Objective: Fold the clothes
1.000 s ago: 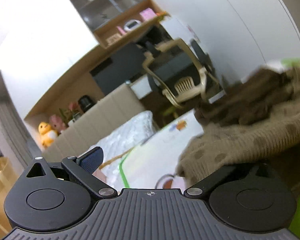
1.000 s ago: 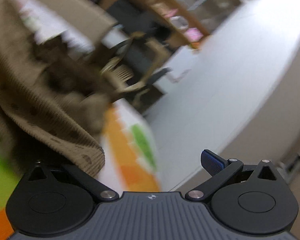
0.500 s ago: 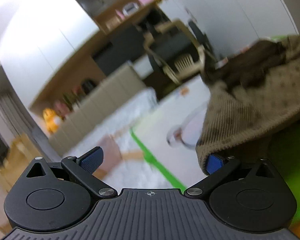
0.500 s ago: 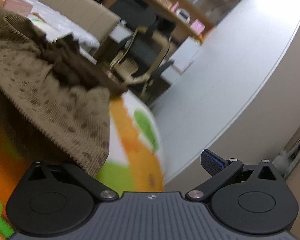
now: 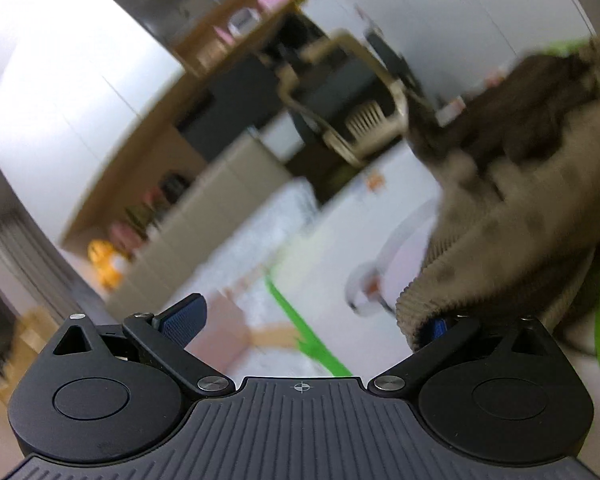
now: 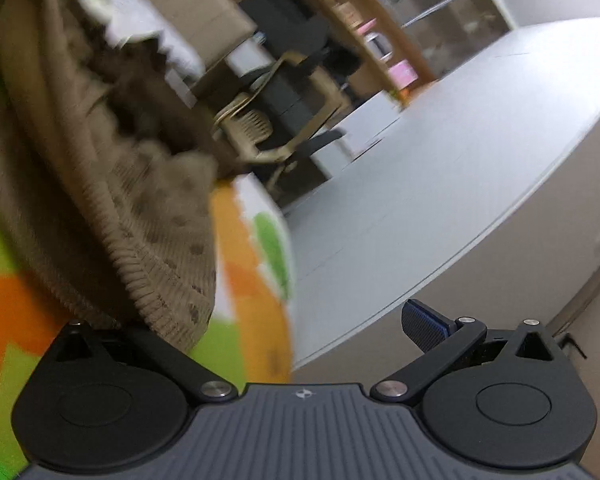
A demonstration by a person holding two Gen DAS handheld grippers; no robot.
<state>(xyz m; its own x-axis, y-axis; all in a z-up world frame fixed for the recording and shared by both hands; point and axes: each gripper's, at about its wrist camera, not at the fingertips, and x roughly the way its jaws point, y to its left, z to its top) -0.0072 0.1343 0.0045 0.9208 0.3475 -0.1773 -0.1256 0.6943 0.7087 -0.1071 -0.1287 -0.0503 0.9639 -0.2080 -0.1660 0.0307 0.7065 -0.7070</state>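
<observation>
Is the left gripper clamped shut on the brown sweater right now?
No, the left gripper has its fingers spread wide apart, and the brown sweater only drapes over the right-hand finger.

Garments: one, a tan knit sweater (image 5: 512,216) with dark spots and a darker brown patch, seen in both wrist views (image 6: 100,184).

Grippers: two, left gripper (image 5: 308,320) and right gripper (image 6: 292,320). Blue finger pads showing: two on the left, one (image 5: 182,316) clear and one partly under the knit hem; one on the right (image 6: 424,324), the other hidden by cloth.

Play mats: one, patterned white, green and orange (image 6: 252,280).

Chairs: one, beige frame (image 5: 364,120).

Shelf units: one, wooden (image 5: 236,28).

Yellow toys: one (image 5: 106,260), blurred.

Beds: one, white bedding (image 5: 260,232).
</observation>
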